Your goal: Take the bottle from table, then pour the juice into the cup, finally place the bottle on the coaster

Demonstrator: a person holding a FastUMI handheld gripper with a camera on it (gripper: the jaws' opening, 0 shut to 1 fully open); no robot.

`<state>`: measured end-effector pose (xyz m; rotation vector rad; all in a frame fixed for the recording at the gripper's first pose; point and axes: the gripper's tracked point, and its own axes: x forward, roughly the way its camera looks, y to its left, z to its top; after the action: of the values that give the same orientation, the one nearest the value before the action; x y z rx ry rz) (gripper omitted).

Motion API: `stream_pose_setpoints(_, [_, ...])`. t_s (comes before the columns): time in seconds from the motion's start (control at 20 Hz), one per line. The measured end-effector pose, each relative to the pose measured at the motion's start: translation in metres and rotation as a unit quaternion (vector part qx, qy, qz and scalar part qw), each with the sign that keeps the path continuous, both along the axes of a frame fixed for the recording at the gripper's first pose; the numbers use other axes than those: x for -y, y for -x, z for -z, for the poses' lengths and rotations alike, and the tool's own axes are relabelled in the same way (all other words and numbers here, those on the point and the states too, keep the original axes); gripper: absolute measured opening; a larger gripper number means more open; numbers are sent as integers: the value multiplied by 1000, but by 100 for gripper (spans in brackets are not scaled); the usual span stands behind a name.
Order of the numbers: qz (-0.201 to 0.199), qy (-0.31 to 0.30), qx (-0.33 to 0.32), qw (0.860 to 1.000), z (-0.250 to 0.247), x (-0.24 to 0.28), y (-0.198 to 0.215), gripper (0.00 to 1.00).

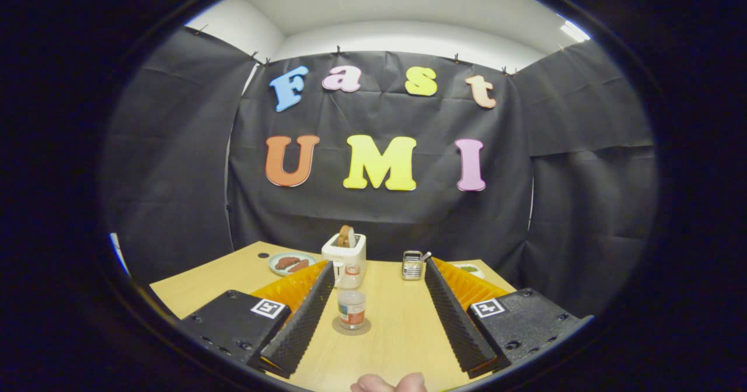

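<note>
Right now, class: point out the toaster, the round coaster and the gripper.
toaster (345,254): gripper view, on its white front wall.
round coaster (352,330): gripper view, on its bare near rim.
gripper (379,263): gripper view, midway between its open fingers' tips.

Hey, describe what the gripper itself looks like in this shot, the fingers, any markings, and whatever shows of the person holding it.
The gripper has two long, wedge-shaped fingers with ribbed, sawtooth-textured inner faces. Each sits on a blocky black mount with visible screw holes, and each mount carries a square black-and-white fiducial tag. Orange ridged panels back the fingers on their outer sides. Bare fingertips of the person show just below; no sleeve or cable is visible.
</note>
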<state>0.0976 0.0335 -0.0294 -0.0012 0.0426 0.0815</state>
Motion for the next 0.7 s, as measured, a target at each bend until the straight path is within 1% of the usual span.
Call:
stream_pose_setpoints(0.1, [11, -16, 11, 1000, -2, 13, 14, 100])
stream_pose_setpoints(0.25, [23, -26, 8, 999, 6, 28, 26, 100])
stream_pose_setpoints(0.35, [22, -34, 0, 999, 11, 33, 27, 100])
stream_pose_setpoints(0.5, [20, -65, -9, 998, 15, 38, 30, 100])
stream_pose_setpoints(0.55, [25, -68, -10, 997, 17, 43, 30, 100])
stream_pose_setpoints(0.7, [21, -63, -18, 998, 23, 39, 32, 100])
